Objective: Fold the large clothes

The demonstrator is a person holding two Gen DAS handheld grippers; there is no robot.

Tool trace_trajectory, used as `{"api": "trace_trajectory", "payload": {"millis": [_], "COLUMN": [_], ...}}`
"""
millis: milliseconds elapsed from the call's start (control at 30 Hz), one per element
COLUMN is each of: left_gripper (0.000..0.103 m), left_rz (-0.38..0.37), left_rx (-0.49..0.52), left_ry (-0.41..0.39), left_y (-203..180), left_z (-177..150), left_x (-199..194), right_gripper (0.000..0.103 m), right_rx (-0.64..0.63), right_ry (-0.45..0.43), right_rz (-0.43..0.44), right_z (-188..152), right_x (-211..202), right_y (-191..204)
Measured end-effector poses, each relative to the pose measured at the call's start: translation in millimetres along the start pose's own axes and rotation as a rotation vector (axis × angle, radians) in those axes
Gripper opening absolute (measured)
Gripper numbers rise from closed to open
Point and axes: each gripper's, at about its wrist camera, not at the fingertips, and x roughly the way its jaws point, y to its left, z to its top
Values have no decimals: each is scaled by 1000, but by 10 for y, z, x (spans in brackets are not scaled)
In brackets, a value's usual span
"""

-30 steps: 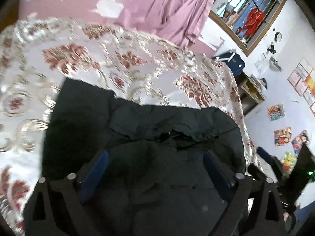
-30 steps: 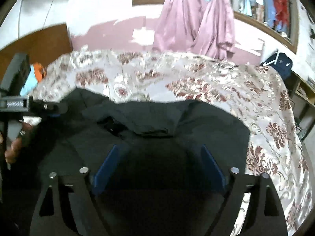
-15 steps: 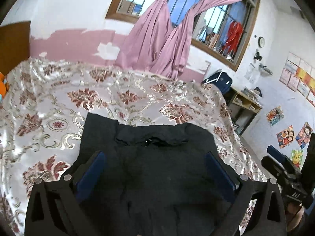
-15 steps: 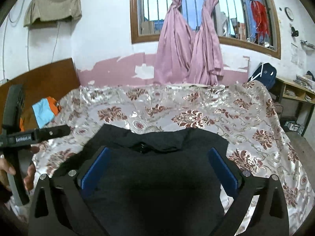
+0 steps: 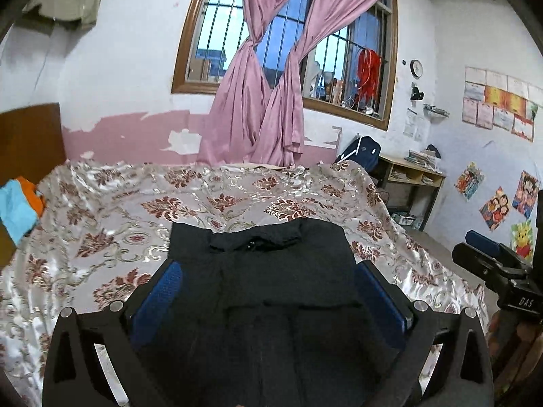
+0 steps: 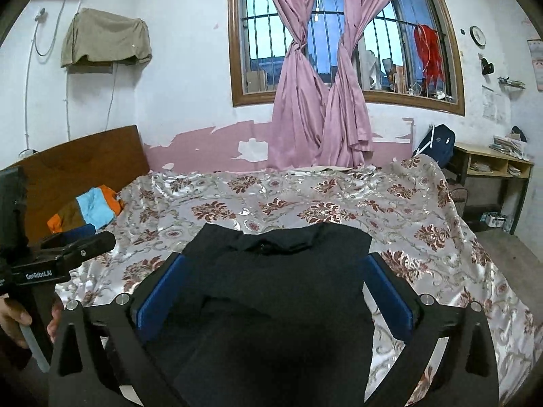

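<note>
A black garment (image 5: 268, 325) lies folded flat on the floral bedspread (image 5: 112, 224), collar end toward the window. My left gripper (image 5: 266, 271) hovers above its near part, blue pads wide open, nothing between them. The right gripper (image 6: 273, 263) hangs over the same garment (image 6: 288, 285), also open and empty. Each gripper shows in the other's view: the right one (image 5: 492, 264) at the right edge, the left one (image 6: 68, 247) at the left edge, with a hand (image 6: 13, 318) on its handle. The garment's near edge is hidden behind the gripper frames.
Orange and blue clothes (image 6: 91, 207) lie by the wooden headboard (image 6: 78, 166) at the left. Beyond the bed hang pink curtains (image 6: 319, 115) over a barred window. A wooden desk (image 6: 492, 166) and a dark backpack (image 6: 437, 142) stand at the right.
Both grippers have drawn back and risen from the garment, which now looks smaller and farther off. The views tilted up onto the window and walls. The right jaws spread a little wider.
</note>
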Motion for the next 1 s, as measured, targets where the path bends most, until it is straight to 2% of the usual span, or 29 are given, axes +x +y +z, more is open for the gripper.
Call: {"api": "trace_trajectory", "payload": {"millis": [300,433,567,667,1000], "left_gripper": [103,103,103,103,103], "left_rz": [88,89,89,125,143], "left_rx": [133,135,147,165,111], "left_ry": [-4,4,33,73,133], "left_y": [-266,-275,-249,-185,117], "left_z": [-231,-280,-355,-418,-755], "left_x": [-618,-751,-755,-723,-703], "right_gripper": [101,101,101,101,101], "right_rx": [24,22,-22,-65,-40], "right_ry": [-30,-16,-8,4,59], "right_rz": [14,3,-22,-52,-31], "right_z": [-406,-617,-798,-906,-1145], "right_x": [-536,-653,-727,-715,-653], "right_y": [124,175,251,309,287]}}
